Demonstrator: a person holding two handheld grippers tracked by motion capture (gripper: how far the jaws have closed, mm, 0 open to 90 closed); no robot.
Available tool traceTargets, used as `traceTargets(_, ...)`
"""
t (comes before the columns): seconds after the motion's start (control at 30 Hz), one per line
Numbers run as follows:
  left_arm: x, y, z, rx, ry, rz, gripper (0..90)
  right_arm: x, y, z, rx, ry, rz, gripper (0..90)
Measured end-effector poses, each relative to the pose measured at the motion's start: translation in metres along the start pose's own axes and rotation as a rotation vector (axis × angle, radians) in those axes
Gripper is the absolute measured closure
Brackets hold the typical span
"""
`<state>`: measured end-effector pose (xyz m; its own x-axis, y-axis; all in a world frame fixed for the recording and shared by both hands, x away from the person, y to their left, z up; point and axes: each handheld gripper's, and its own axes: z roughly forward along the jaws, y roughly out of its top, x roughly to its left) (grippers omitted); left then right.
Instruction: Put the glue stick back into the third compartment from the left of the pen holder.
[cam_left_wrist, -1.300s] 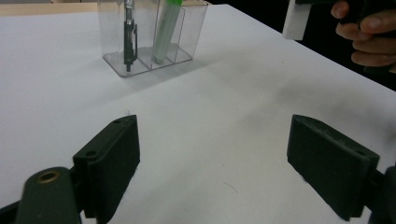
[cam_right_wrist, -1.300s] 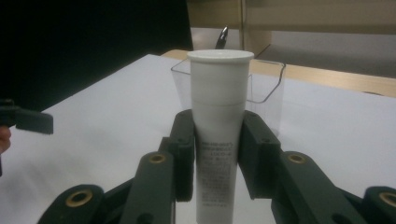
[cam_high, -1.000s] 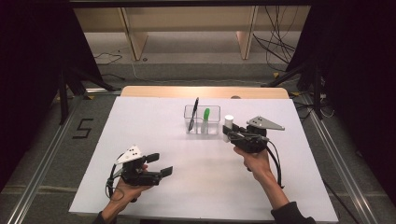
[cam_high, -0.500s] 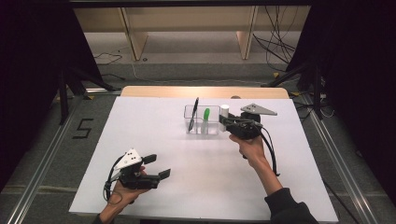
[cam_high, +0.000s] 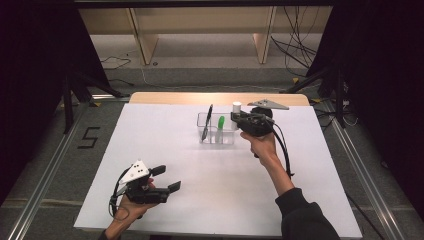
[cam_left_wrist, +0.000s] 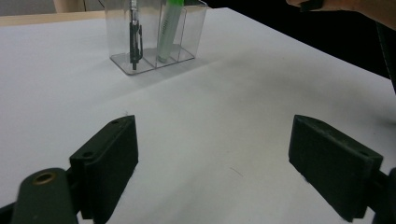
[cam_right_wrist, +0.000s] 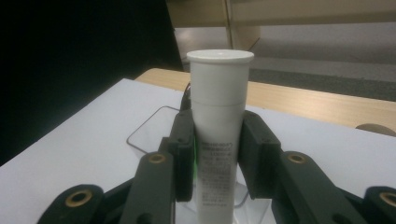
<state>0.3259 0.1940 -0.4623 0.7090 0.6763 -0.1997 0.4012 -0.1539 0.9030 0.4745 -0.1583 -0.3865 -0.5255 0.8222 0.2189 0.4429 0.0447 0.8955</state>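
Observation:
A clear plastic organizer (cam_high: 225, 138) stands at the middle back of the white table. It holds a black pen (cam_high: 206, 123) leaning in its left compartment and a green marker (cam_high: 220, 127) in the middle one. My right gripper (cam_high: 237, 118) hovers over the organizer's right end, shut on an upright white capped tube (cam_high: 236, 107). In the right gripper view the tube (cam_right_wrist: 219, 126) stands squeezed between both pads (cam_right_wrist: 256, 154), with the organizer's rim (cam_right_wrist: 140, 128) below. My left gripper (cam_high: 167, 179) rests open near the front left; in its own view the left gripper (cam_left_wrist: 215, 158) has nothing between its jaws and faces the organizer (cam_left_wrist: 192, 28).
The white table top (cam_high: 150, 135) ends in a wooden strip (cam_high: 165, 98) at the back. Black drapes and stand legs flank both sides. A person's right forearm (cam_high: 272, 165) crosses the table's right half.
My right gripper has carried the white tube away from the person and slightly left and up, to the organizer's right end. The left gripper has stayed in place.

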Motion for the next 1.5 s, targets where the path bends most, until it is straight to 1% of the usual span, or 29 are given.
traceTargets(0.2, 0.001, -0.002, 0.0, -0.002, 0.019, 0.003, 15.6, 0.0, 0.004, 0.015, 0.018, -0.022, -0.002, 69.2)
traceTargets(0.47, 0.002, -0.002, -0.001, -0.009, 0.017, -0.002, 15.7, -0.005, 0.002, 0.031, 0.046, -0.051, 0.013, 69.2)
traceTargets(0.53, 0.003, -0.002, -0.001, -0.018, 0.006, -0.023, 15.7, -0.006, 0.002, 0.034, 0.05, -0.055, 0.015, 69.1)
traceTargets(0.6, 0.003, -0.002, -0.001, -0.02, 0.005, -0.031, 15.6, -0.007, 0.002, 0.037, 0.051, -0.06, 0.019, 69.1)
traceTargets(0.67, 0.004, -0.002, -0.001, -0.013, 0.005, -0.027, 15.7, -0.007, 0.002, 0.039, 0.055, -0.059, 0.023, 69.1)
traceTargets(0.77, 0.004, -0.002, -0.001, -0.02, 0.007, -0.029, 15.6, -0.007, 0.002, 0.043, 0.062, -0.059, 0.028, 69.1)
traceTargets(0.93, 0.004, -0.002, -0.002, -0.024, 0.014, -0.028, 15.7, -0.009, 0.0, 0.047, 0.063, -0.054, 0.06, 68.9)
traceTargets(1.0, 0.004, -0.002, -0.002, -0.025, 0.014, -0.028, 15.7, -0.01, -0.001, 0.049, 0.068, -0.066, 0.056, 68.9)
traceTargets(1.17, 0.005, -0.002, -0.001, -0.02, 0.01, -0.032, 15.7, -0.011, -0.003, 0.053, 0.077, -0.068, 0.058, 68.8)
traceTargets(1.27, 0.005, -0.002, -0.001, -0.019, 0.01, -0.031, 15.7, -0.011, -0.006, 0.056, 0.088, -0.082, 0.056, 68.0)
traceTargets(1.3, 0.005, -0.002, -0.001, -0.02, 0.009, -0.031, 15.7, -0.01, -0.006, 0.056, 0.09, -0.09, 0.052, 65.2)
traceTargets(1.37, 0.004, -0.002, -0.001, -0.02, 0.008, -0.031, 15.7, -0.01, -0.006, 0.055, 0.085, -0.086, 0.055, 52.9)
traceTargets(1.4, 0.004, -0.002, -0.001, -0.017, 0.007, -0.03, 15.7, -0.01, -0.005, 0.054, 0.08, -0.083, 0.063, 48.6)
traceTargets(1.5, 0.004, -0.002, 0.0, -0.016, 0.006, -0.033, 15.6, -0.012, 0.0, 0.047, 0.055, -0.081, 0.073, 41.3)
